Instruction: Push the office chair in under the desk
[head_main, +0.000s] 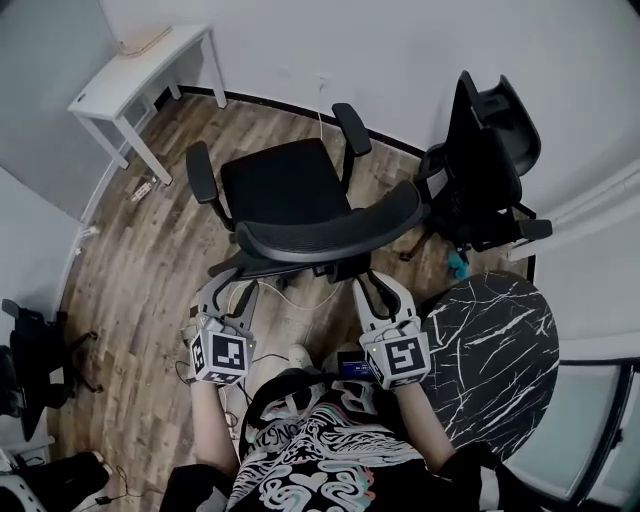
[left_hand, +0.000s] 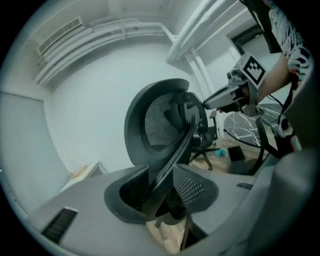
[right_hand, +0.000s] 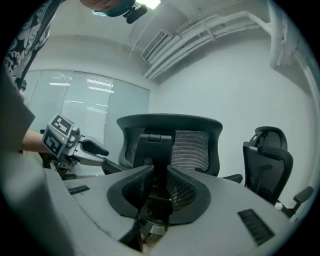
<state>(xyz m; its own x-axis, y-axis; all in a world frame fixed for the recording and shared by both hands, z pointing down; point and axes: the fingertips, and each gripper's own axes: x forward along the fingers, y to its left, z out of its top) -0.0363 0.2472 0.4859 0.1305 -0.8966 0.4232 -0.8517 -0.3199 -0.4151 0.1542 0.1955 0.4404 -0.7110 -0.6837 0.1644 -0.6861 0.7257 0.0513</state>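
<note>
The black mesh office chair (head_main: 290, 190) stands mid-floor with its backrest (head_main: 330, 235) turned toward me and its seat facing the white desk (head_main: 140, 70) at the far left corner. My left gripper (head_main: 228, 287) is open just behind the backrest's lower left edge. On the other side, my right gripper (head_main: 385, 287) is open behind the lower right edge. In the left gripper view the chair's back (left_hand: 160, 125) fills the middle, beyond the spread jaws. The right gripper view shows the chair's back (right_hand: 170, 145) straight ahead, with nothing pressed between the pads. Whether the fingertips touch the chair is unclear.
A second black chair (head_main: 490, 160) stands at the right by the wall. A round black marble table (head_main: 500, 340) is close on my right. Another chair (head_main: 30, 350) sits at the left edge. Cables lie on the wooden floor (head_main: 150, 260).
</note>
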